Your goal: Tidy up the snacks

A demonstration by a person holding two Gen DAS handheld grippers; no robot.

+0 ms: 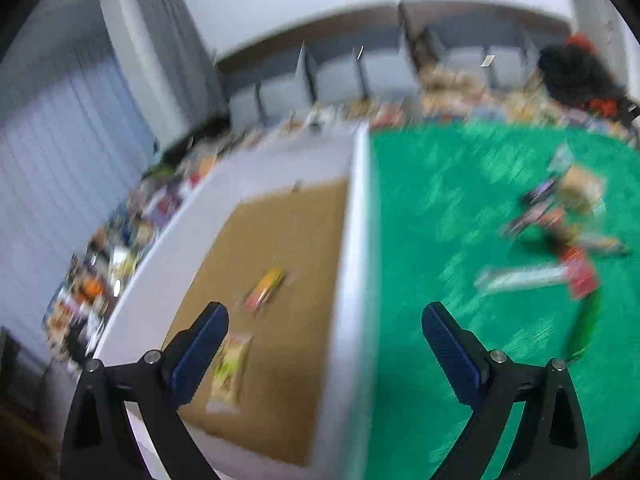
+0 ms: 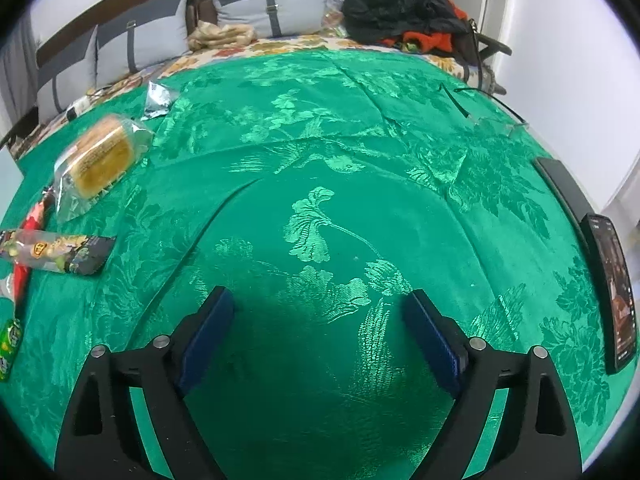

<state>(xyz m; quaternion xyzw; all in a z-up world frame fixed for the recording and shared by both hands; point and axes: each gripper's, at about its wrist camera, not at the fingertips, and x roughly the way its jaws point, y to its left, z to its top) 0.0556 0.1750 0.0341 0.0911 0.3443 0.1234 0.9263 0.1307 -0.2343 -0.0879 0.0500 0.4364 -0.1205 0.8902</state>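
My left gripper (image 1: 325,316) is open and empty above the right wall of a white box (image 1: 352,240) with a brown cardboard floor. Two snack packets lie in the box: an orange-yellow one (image 1: 266,286) and a pale yellow-green one (image 1: 230,368). A blurred pile of snacks (image 1: 560,224) lies on the green cloth to the right. My right gripper (image 2: 318,300) is open and empty over bare green cloth (image 2: 320,208). In the right wrist view a wrapped bread (image 2: 100,158), a silver packet (image 2: 158,100), a dark patterned packet (image 2: 56,254) and a red stick (image 2: 28,248) lie at the left.
A sofa with grey cushions (image 2: 256,4) and a black and red clothes heap (image 2: 404,4) stand behind the table. A phone (image 2: 612,292) and a dark flat object (image 2: 564,184) lie at the table's right edge. Many packets (image 1: 120,248) lie left of the box.
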